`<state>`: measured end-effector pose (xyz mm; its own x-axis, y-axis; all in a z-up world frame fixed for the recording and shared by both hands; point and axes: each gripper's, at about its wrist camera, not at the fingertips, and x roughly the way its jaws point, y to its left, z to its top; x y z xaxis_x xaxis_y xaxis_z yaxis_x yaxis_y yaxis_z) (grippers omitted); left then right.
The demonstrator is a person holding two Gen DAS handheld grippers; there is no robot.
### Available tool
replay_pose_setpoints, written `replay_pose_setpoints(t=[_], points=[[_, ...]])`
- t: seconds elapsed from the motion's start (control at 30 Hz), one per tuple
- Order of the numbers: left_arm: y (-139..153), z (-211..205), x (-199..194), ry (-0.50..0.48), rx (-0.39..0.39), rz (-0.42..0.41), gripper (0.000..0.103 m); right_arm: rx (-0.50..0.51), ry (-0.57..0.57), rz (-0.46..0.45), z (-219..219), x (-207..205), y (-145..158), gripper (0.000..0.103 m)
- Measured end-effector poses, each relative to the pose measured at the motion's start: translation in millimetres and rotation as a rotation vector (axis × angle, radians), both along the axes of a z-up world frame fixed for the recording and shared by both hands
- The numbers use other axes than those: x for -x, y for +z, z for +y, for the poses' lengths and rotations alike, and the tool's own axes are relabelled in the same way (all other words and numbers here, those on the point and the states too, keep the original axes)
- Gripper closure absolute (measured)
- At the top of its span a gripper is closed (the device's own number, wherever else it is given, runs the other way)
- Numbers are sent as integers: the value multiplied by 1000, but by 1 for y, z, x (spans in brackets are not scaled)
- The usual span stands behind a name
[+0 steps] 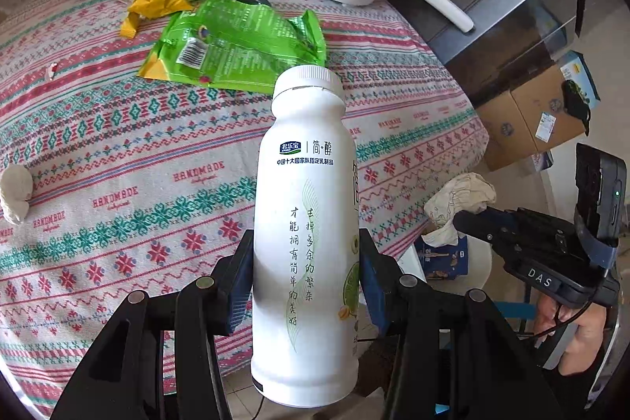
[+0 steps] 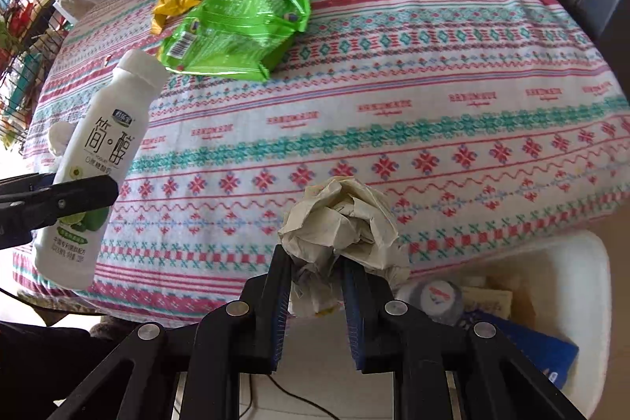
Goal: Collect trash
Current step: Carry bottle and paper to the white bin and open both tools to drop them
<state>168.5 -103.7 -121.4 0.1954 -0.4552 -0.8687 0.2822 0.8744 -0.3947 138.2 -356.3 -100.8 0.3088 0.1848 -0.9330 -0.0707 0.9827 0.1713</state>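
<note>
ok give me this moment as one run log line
left gripper: shut on white plastic yogurt bottle | right gripper: shut on crumpled beige paper wad | green foil snack bag: on patterned tablecloth

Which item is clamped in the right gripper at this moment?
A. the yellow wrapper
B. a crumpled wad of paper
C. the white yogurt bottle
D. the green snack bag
B: the right gripper pinches the crumpled paper wad between its pads, while the white bottle sits in the left gripper.

Two wrist fisheyes, close, angled steeply down, perhaps sharing tablecloth (image 1: 118, 144)
</note>
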Motion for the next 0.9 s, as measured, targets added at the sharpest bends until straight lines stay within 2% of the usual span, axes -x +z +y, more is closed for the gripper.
replay_pose_setpoints(t=[0.17,0.37,0.47,0.5,0.57,0.7,0.9], points=[[0,-39,23,-103,6,5,52,71,-96,59,-53,19,-12,80],[-1,-79,40,-191,19,7,52,121,-183,176,-98,36,-45,78],[-1,-102,46,-230,30,-10,52,111,-223,220,-114,42,-54,72],[-2,-111,46,-239,34,-11,52,104,-236,231,-120,44,-56,66],[-6,-128,50,-254,45,-4,52,101,-247,234,-127,48,-53,57],[-18,-161,60,-290,60,10,52,149,-237,198,-136,53,-41,50],[-35,-202,64,-259,119,40,52,216,-216,177,-144,55,-26,48]])
